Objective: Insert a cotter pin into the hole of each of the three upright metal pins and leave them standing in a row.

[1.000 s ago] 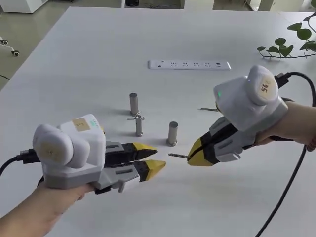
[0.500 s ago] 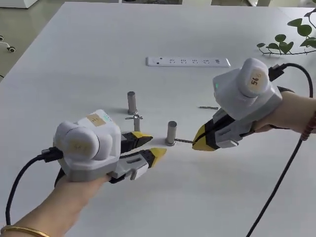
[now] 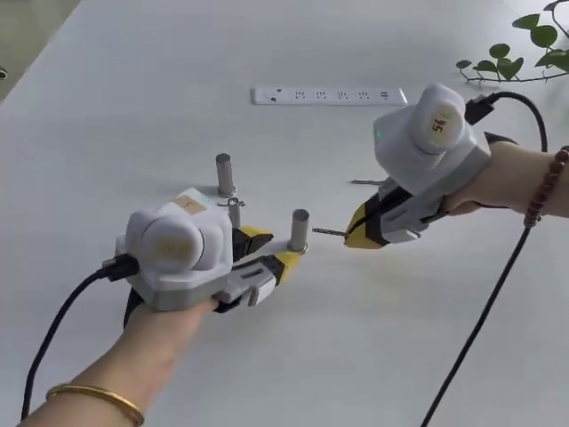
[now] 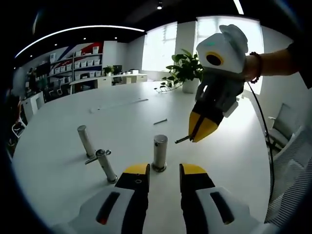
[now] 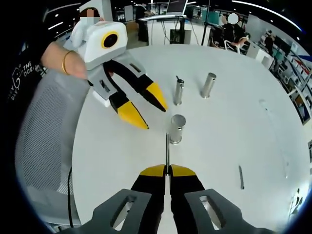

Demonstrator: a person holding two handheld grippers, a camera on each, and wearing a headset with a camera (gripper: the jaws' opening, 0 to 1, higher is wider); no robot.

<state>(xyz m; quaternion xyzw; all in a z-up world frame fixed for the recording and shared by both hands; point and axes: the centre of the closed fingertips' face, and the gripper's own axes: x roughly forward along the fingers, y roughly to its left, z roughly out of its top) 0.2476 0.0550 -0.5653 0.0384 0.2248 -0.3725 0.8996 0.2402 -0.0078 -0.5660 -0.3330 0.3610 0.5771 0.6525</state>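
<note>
Bright, even daylight; soft shadows; fisheye-warped edges

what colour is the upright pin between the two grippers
Plain silver-grey metal; the pin shows best in the right gripper view.
</note>
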